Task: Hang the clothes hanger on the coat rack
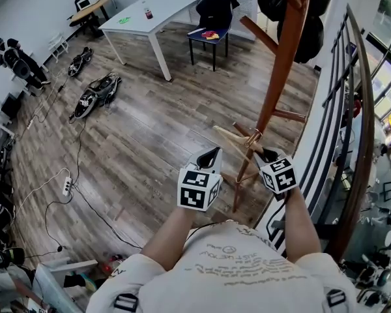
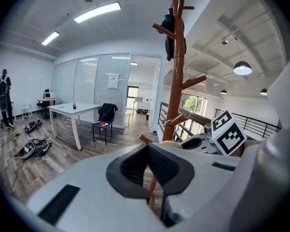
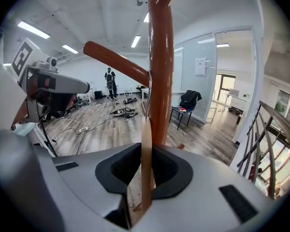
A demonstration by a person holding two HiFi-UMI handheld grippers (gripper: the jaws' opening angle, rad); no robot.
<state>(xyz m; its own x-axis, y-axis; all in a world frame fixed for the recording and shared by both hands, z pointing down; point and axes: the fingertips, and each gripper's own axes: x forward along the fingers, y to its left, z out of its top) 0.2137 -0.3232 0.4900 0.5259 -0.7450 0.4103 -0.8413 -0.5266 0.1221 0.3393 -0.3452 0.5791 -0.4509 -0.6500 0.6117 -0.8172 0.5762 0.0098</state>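
Observation:
The brown wooden coat rack (image 1: 281, 70) rises at the right of the head view, with angled pegs and dark items hanging near its top. A light wooden clothes hanger (image 1: 233, 140) sits low against the pole, its hook by a lower peg. My right gripper (image 1: 264, 154) is shut on it. In the right gripper view the hanger (image 3: 146, 158) stands edge-on between the pads, with the pole (image 3: 159, 81) just behind. My left gripper (image 1: 210, 154) hovers just left of the hanger, shut on nothing. Its tips (image 2: 146, 149) meet, with the rack (image 2: 176, 81) ahead.
A dark metal railing (image 1: 352, 116) runs close on the right, behind the rack. A white table (image 1: 150, 10) and a chair draped with a dark jacket (image 1: 213, 15) stand farther back. Gear and cables (image 1: 94, 96) and a power strip (image 1: 66, 186) lie on the floor at left.

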